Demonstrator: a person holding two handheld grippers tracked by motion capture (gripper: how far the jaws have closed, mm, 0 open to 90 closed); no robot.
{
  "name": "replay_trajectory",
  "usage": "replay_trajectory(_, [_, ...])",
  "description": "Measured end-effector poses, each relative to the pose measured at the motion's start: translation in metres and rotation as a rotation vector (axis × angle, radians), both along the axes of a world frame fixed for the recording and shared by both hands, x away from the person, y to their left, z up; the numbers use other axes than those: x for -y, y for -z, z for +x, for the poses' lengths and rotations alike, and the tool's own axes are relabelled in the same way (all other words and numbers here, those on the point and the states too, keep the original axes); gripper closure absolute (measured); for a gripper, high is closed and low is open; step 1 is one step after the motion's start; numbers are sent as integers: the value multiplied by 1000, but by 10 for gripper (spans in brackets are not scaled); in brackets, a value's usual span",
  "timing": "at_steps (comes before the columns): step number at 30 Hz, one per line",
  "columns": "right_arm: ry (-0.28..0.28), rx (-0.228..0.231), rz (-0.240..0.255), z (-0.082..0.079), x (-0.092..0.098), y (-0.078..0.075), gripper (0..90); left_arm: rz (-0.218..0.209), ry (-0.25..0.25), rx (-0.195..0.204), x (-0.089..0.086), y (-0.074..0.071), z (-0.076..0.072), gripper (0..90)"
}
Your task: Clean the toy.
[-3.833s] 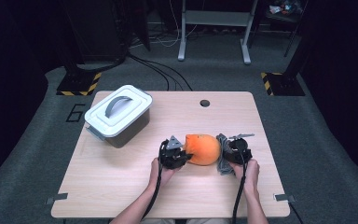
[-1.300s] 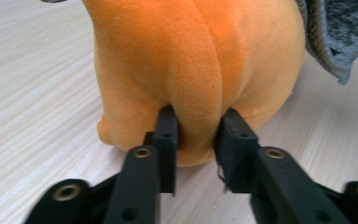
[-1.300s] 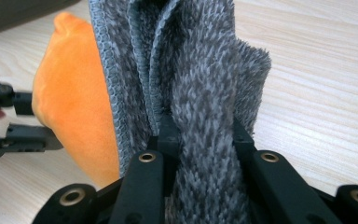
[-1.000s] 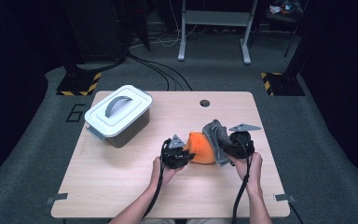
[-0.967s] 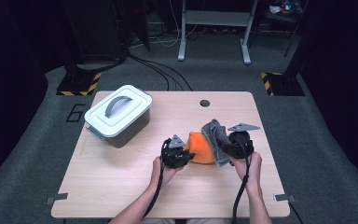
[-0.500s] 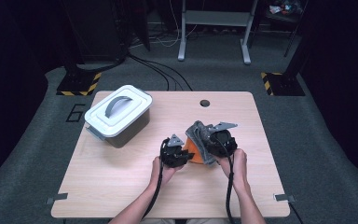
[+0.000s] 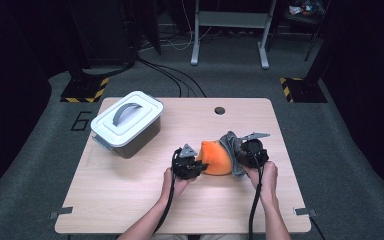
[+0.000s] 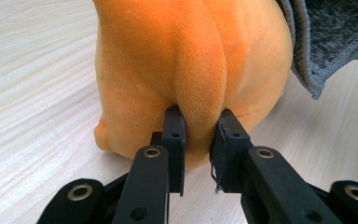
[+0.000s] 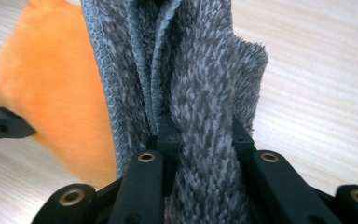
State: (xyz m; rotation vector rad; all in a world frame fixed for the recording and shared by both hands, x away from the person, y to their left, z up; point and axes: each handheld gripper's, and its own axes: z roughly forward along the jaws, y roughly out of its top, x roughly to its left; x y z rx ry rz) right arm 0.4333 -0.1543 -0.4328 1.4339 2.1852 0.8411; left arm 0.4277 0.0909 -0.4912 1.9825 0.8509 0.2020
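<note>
Dark grey carpet and black equipment stands surround a pale wooden tabletop (image 7: 130,200) that I am watching from above. Near its back left corner sits a lidded white storage box (image 7: 126,123) with a grey handle, well apart from the work.

Toward the front of the tabletop, right of centre, lies an orange plush toy (image 7: 215,158). My left gripper (image 7: 189,162) meets it from the left. In the left gripper view its two black jaws are nearly closed and pinch a raised fold of the orange plush (image 8: 191,70) between the pads.

My right gripper (image 7: 245,152) sits just right of the toy. In the right gripper view its jaws are clamped tight on a bunched grey fleece cloth (image 9: 200,93), which rises between them and drapes against the toy's right side. From above, the cloth (image 7: 232,145) covers only that right edge; most of the orange remains bare.

I judge the work to be drawing the cloth over the toy or wiping it. Several things could go wrong. The left grip holds only a thin pinch of soft pile, so a sideways tug from the cloth could slip it free and let the toy roll. The cloth is gripped in a wad, so it may drag as a lump instead of spreading. Pulling hard could also slide the toy toward the front edge.
</note>
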Motion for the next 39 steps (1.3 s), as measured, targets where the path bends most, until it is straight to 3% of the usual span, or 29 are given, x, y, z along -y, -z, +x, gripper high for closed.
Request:
replay_trajectory(3, [9,6,-15,0,2,-2,731,4,-2,-1,-1,0,1,767])
replay_trajectory(5, [11,15,12,-4,1,-7,731,2,-6,-7,-2,1,1,767])
replay_trajectory(9, [-56,69,48,-15,-10,-22,730,6,-2,-5,-1,1,1,766])
replay_trajectory(14, [-169,101,11,-23,-44,-32,729,11,-3,3,-1,1,1,767])
replay_trajectory(17, [-197,95,-32,-20,-59,-27,729,13,-5,-3,-2,1,1,767])
replay_trajectory(20, [-183,87,-28,-17,-60,-23,731,3,-9,-5,-3,1,1,767])
replay_trajectory(25, [-151,78,10,-15,-46,-21,730,6,-2,8,0,1,1,767])
replay_trajectory(32, [-102,72,22,-11,-25,-17,729,1,-5,-1,0,1,1,767])
replay_trajectory(39, [-14,36,33,-5,-1,-6,728,-1,-6,-3,-1,1,1,767])
